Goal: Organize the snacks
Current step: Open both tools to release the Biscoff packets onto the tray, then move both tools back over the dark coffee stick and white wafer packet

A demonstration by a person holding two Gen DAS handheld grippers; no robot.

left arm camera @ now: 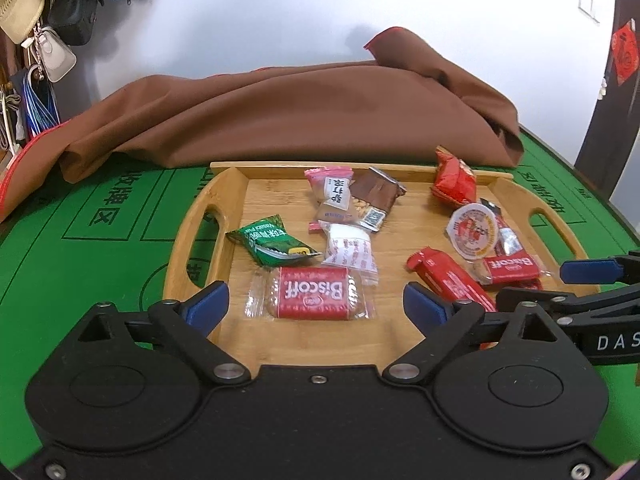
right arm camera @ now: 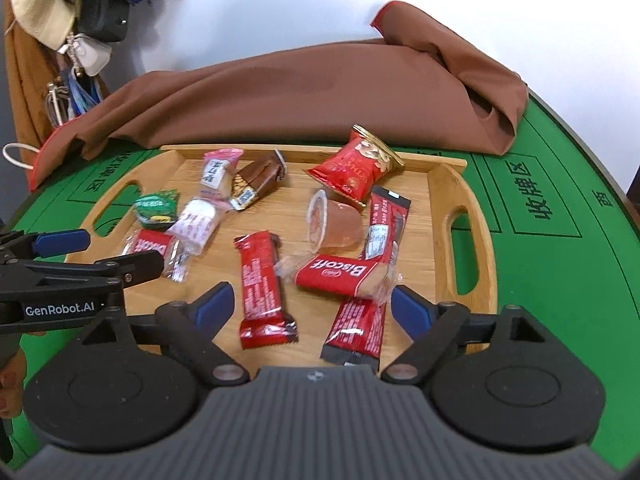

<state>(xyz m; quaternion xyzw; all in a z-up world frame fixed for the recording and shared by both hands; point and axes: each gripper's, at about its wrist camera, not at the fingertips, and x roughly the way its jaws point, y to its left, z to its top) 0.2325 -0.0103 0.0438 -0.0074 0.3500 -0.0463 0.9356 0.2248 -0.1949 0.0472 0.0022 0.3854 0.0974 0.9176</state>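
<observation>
We hold both grippers low over the near edge of the wooden tray, which sits on the green table.

Our left gripper has its jaws spread wide with nothing gripped; a Biscoff biscuit lies flat on the tray in the gap between the blue pads, clear of both.

Our right gripper is just as wide and also holds nothing. Between its fingers we see a red bar and the end of a second red bar, neither pressed. A second Biscoff lies across that second bar.

Past these, mid-tray, a jelly cup lies on its side, and a third red bar lies just to its right. To the left are a white candy and a green packet.

At the far rim lie a pink sweet, a brown packet touching it, and a red nut bag.

Beyond the tray a brown cloth is heaped on the table, and bags hang at the far left.
</observation>
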